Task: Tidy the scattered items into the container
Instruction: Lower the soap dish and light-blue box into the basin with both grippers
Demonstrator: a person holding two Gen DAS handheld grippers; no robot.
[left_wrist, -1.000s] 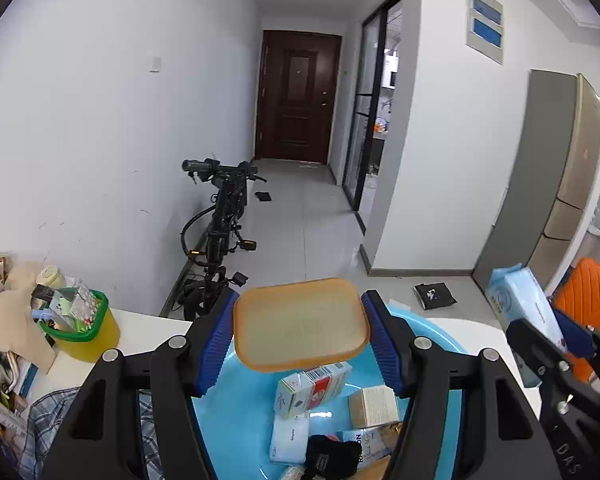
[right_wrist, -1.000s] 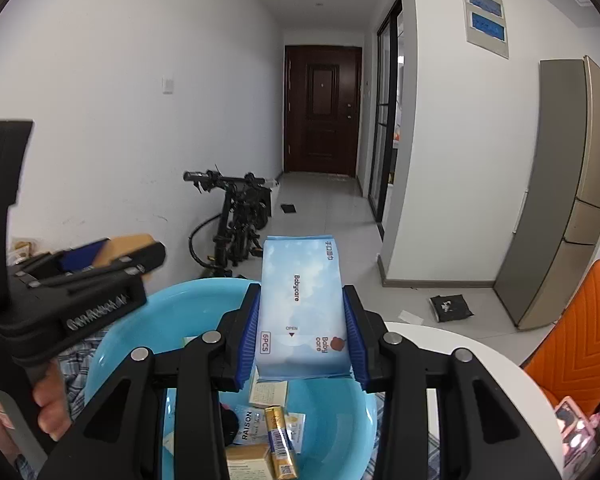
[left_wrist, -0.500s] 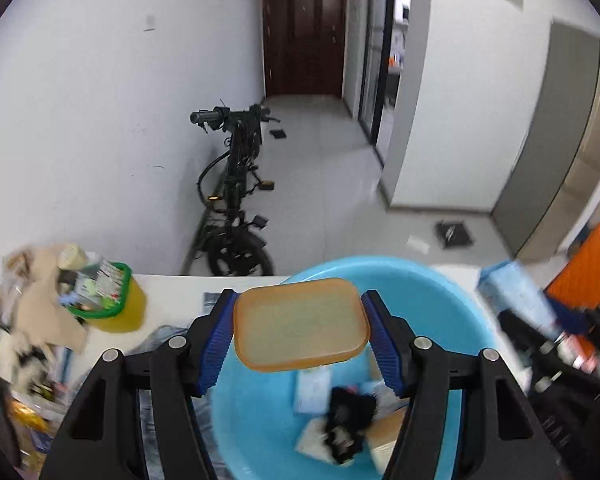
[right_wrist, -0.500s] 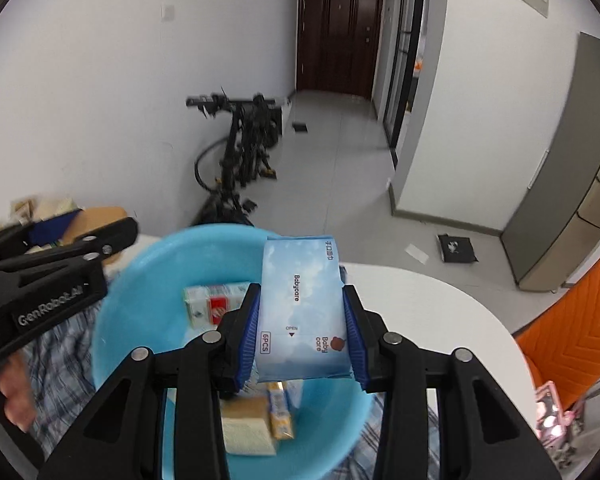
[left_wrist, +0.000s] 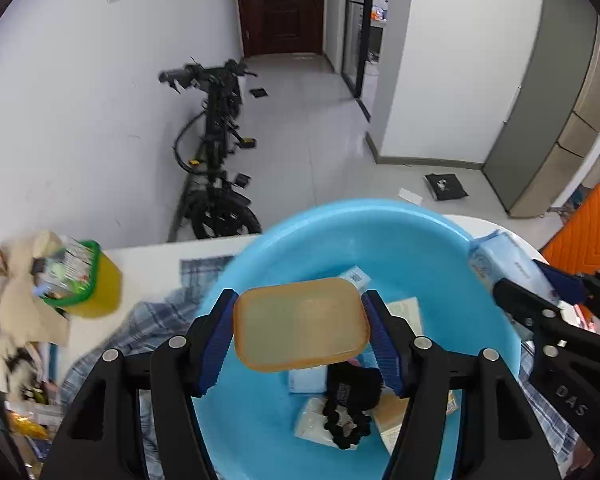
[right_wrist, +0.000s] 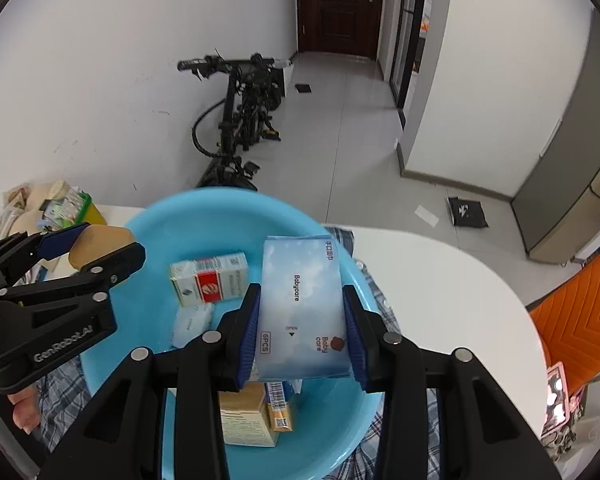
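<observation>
Far left on the white table (left_wrist: pixel 152 260): a heap of beige clutter and a green-rimmed yellow tub (left_wrist: pixel 88 280), well apart from the action. Next, clamped crosswise between the blue pads of the left gripper (left_wrist: pixel 300 326), an orange lid (left_wrist: pixel 300 324), long axis running pad to pad, held above the near-left part of the blue basin (left_wrist: pixel 380 216). Below it in the basin, a red-and-white carton (right_wrist: pixel 208 284), a tan box (right_wrist: pixel 246 420), a black beaded band (left_wrist: pixel 348 412). To the right, pinched upright in the right gripper (right_wrist: pixel 302 328), a blue wipes pack (right_wrist: pixel 300 304), long axis pointing away along the fingers, poised over the basin's right half. Both loads directly over the basin, so likely only a short drop or release needed, neither hand clearly nearer. Underneath, a plaid cloth (left_wrist: pixel 140 328) on the table; beyond, a parked bicycle (left_wrist: pixel 216 152), tiled floor, dark door, orange chair (right_wrist: pixel 580 312) at right.
</observation>
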